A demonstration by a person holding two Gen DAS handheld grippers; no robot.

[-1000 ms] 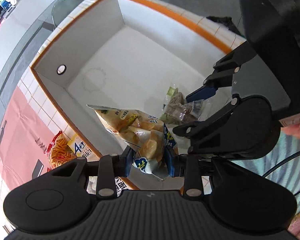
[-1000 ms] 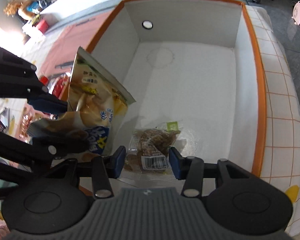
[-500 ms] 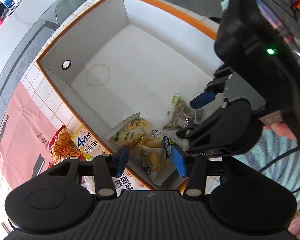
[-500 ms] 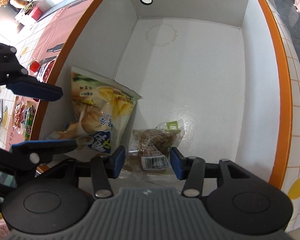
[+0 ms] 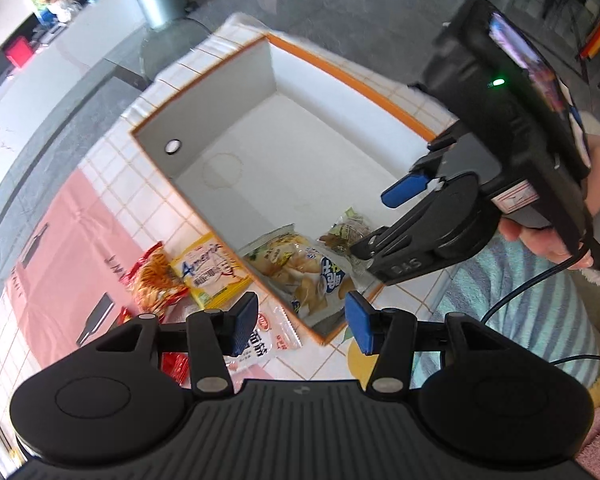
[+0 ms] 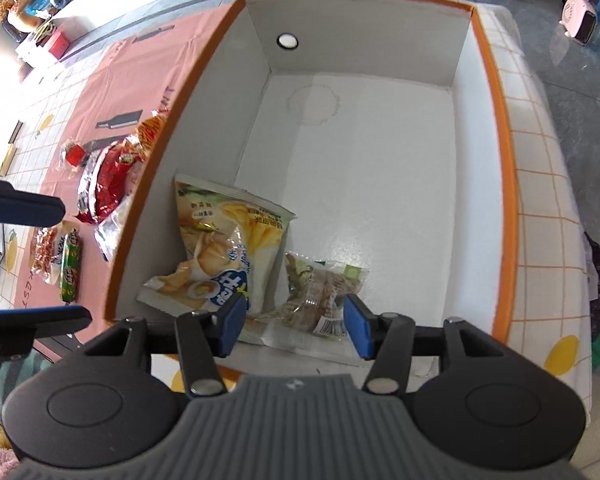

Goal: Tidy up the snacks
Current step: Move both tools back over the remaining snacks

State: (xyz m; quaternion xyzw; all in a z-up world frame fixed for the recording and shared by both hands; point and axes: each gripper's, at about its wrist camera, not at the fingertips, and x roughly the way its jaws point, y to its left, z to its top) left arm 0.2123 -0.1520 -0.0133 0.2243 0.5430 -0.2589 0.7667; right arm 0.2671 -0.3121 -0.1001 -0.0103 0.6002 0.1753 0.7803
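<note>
A white box with an orange rim (image 6: pixel 504 184) stands on the tiled table; it also shows in the left wrist view (image 5: pixel 380 92). A yellow chip bag (image 6: pixel 224 256) lies in its near left corner, and it shows in the left wrist view (image 5: pixel 300 264) too. A clear brown snack pack (image 6: pixel 320 292) lies beside it (image 5: pixel 346 232). My left gripper (image 5: pixel 302 328) is open and empty, above the box's near corner. My right gripper (image 6: pixel 294 322) is open and empty, above the box's near edge.
Left of the box lie loose snacks: an orange-red bag (image 5: pixel 154 276), a yellow "Ameri" pack (image 5: pixel 208 274), a white pack (image 5: pixel 260 344), a red bag (image 6: pixel 110 184) and a green sausage stick (image 6: pixel 70 268). A pink cloth (image 5: pixel 64 248) covers part of the table.
My left gripper opened and let go of the chip bag, which now lies in the box. The left gripper pulled back and up. The right gripper also drew back from the box.
</note>
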